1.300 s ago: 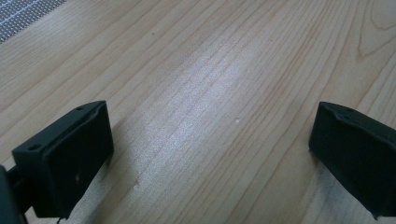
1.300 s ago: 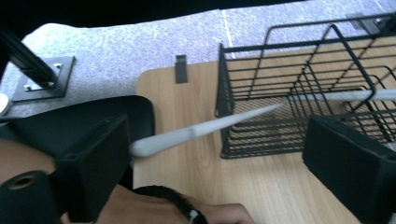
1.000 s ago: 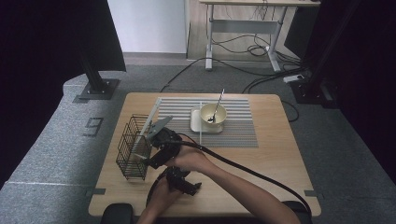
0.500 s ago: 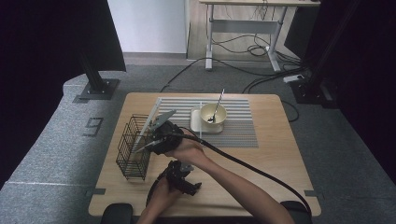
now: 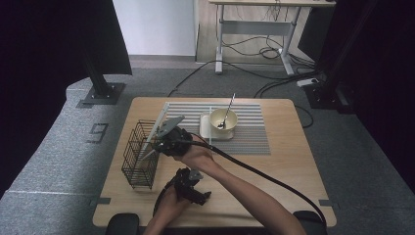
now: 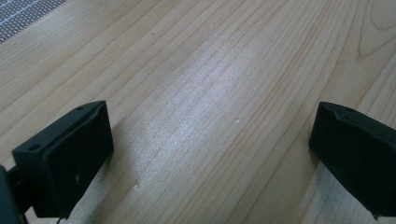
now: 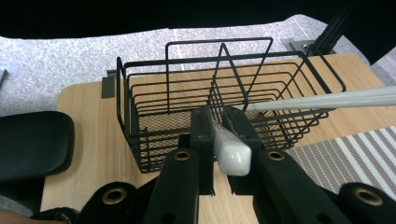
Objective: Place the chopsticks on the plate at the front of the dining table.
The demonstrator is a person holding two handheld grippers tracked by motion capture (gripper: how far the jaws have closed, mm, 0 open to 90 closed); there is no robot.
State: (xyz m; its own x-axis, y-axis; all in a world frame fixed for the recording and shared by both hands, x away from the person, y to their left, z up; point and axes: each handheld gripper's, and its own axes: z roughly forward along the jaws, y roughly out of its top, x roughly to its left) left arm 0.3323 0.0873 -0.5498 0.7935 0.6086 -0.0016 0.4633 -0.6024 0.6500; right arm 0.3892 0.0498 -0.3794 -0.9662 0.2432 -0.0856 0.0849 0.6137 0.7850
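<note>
Right gripper (image 7: 218,135) clamped on a white stick (image 7: 232,150) above the wire basket (image 5: 141,155)

The basket stands near the table's (image 5: 288,161) left edge, open wood in front. The jaws have just been closing onto the stick; a second stick (image 7: 327,100) lies across the basket top. The left gripper (image 6: 210,154) rests wide open, nothing between.

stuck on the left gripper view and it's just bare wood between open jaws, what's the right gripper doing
observer: the right gripper is shut on a white utensil handle; its jaws have just been closing on it.
operator: where's it pointing
observer: at the black wire basket near the table's left edge, just ahead of its jaws.
operator: anything else out there
observer: a cream bowl with a spoon in it sits on the striped mat.
</note>
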